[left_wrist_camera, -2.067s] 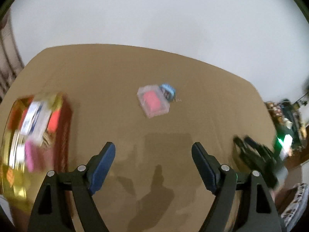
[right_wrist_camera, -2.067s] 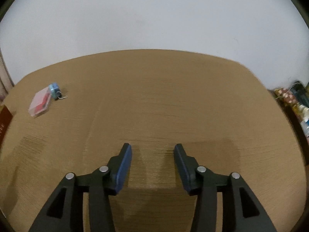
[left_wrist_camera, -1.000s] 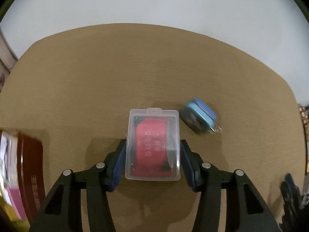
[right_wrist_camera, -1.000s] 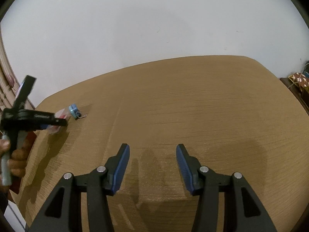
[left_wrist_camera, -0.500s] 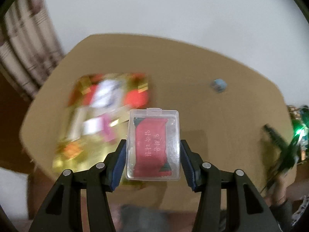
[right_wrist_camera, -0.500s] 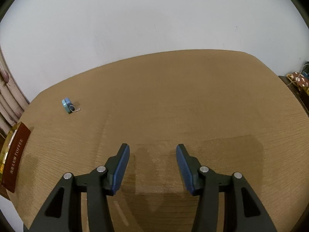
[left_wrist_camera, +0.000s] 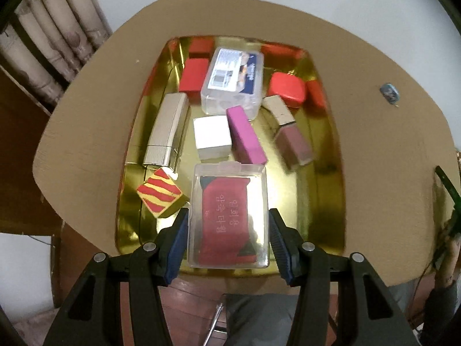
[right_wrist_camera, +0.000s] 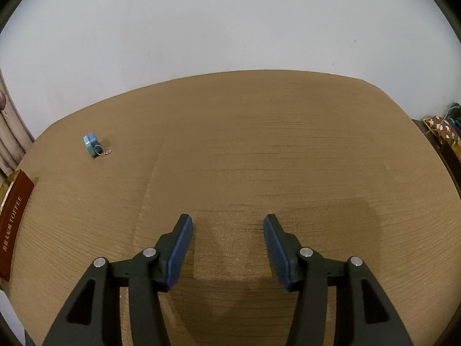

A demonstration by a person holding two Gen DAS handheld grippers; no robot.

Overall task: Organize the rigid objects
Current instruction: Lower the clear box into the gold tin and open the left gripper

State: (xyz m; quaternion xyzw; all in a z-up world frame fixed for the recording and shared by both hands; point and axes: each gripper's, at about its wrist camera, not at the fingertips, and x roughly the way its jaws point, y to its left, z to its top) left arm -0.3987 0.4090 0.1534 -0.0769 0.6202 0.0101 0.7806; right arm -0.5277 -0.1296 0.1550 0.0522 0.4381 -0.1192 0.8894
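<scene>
My left gripper (left_wrist_camera: pixel 227 233) is shut on a clear plastic case with a red card inside (left_wrist_camera: pixel 229 216) and holds it above the near end of a gold tray (left_wrist_camera: pixel 331 178). The tray holds several items: a clear box (left_wrist_camera: pixel 234 79), red boxes (left_wrist_camera: pixel 194 75), a silver case (left_wrist_camera: pixel 168 128), a white block (left_wrist_camera: pixel 212 136), a purple bar (left_wrist_camera: pixel 245 135) and a striped square (left_wrist_camera: pixel 160 191). A small blue keychain (left_wrist_camera: pixel 389 91) lies on the table right of the tray; it also shows in the right wrist view (right_wrist_camera: pixel 92 145). My right gripper (right_wrist_camera: pixel 227 248) is open and empty over bare table.
The tan wooden table (right_wrist_camera: pixel 288 158) ends near a white wall. The tray's dark red side (right_wrist_camera: pixel 13 219) shows at the left edge of the right wrist view. A curtain (left_wrist_camera: pixel 49 43) hangs at the far left. Clutter (right_wrist_camera: pixel 443 132) sits beyond the table's right edge.
My left gripper closed on the clear case on the table, lifted it and carried it left over the gold tray. The right gripper has stayed open and almost still.
</scene>
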